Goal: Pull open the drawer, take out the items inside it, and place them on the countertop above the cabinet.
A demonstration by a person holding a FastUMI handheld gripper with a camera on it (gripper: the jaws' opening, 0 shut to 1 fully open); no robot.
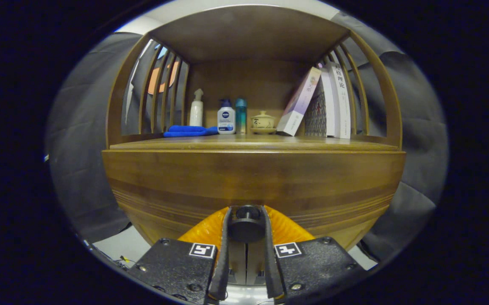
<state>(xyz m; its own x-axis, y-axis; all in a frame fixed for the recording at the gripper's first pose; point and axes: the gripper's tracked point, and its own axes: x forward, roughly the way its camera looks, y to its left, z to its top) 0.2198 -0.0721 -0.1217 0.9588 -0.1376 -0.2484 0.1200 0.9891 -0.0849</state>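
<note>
The wooden cabinet's drawer front (253, 182) spans the view just ahead of me, and I cannot see inside the drawer. Its dark round knob (246, 221) sits between my two fingers. My gripper (246, 210) is shut on the knob, one finger pressing on each side. Above the drawer front runs the wooden countertop (253, 144), seen almost edge-on at camera height.
At the back of the countertop stand a folded blue cloth (187, 131), a white spray bottle (196, 109), a white lotion bottle (226, 118), a teal bottle (240, 115), a lidded tea cup (263, 122) and leaning books (333, 101). Slatted sides and a roof enclose it.
</note>
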